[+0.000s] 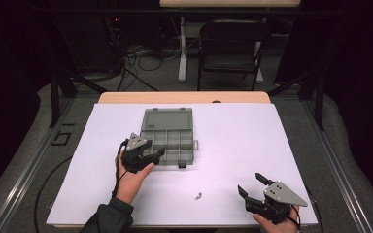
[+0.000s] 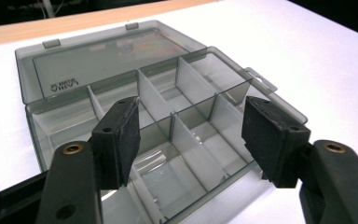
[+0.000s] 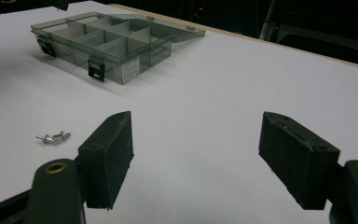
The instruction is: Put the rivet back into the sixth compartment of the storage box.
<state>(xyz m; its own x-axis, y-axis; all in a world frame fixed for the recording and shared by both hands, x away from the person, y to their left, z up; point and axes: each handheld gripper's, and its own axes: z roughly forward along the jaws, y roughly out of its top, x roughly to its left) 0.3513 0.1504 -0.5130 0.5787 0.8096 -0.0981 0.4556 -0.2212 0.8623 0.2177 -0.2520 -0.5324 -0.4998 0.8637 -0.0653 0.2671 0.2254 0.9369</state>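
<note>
White table covering point(image 1: 233, 145) is lying under everything, with the grey compartment box point(image 1: 172, 141) as my landmark. Nearest me, well right of the box, my right gripper point(image 1: 250, 184) is hovering with jaws spread wide, holding nothing. Small metal screws point(image 1: 198, 196) are lying between it and the box. My left gripper point(image 1: 156, 156) is hanging wide apart and empty at the box's near-left corner, its lid point(image 1: 167, 119) lying open behind.

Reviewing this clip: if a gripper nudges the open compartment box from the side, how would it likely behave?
The compartment box looks like thin clear plastic with nothing visible in its cells, so it is probably light and would likely slide on the smooth white table rather than tip. Its lid lies flat open behind, widening the footprint. The thin walls may flex if squeezed.
</note>
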